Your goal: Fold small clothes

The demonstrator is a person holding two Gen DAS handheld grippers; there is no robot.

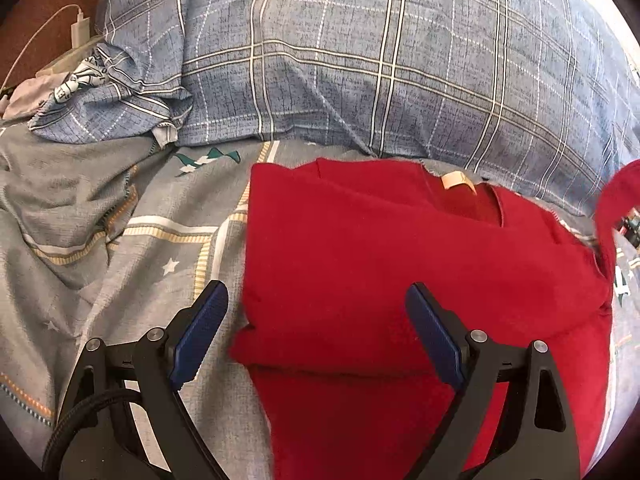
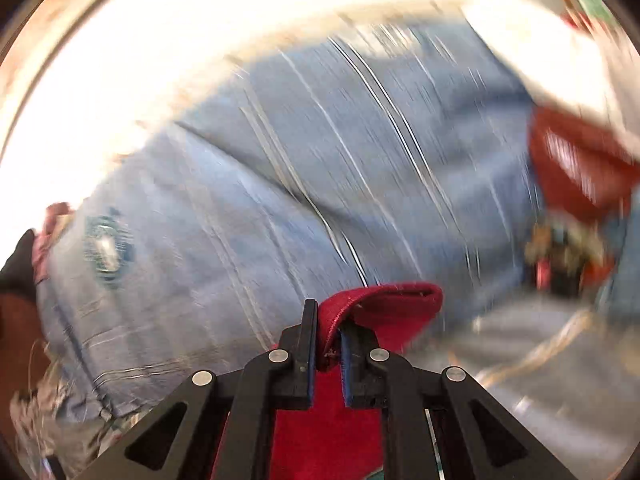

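Now lying on the bedsheet (image 1: 120,240) below the plaid pillow (image 1: 360,60) — red garment (image 1: 380,260); right gripper (image 2: 328,344) clamping its hemmed edge, left gripper (image 1: 316,320) hovering wide apart

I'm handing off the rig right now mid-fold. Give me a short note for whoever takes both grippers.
Left gripper: open, holding nothing, hovering over the near left part of the red shirt.
Right gripper: shut on a hemmed edge of the shirt, lifted off the bed.
Shirt: on the grey bedsheet before the plaid pillow, collar toward the pillow.
Done: left side looks folded in.
Left: carry the lifted edge across, then fold up.
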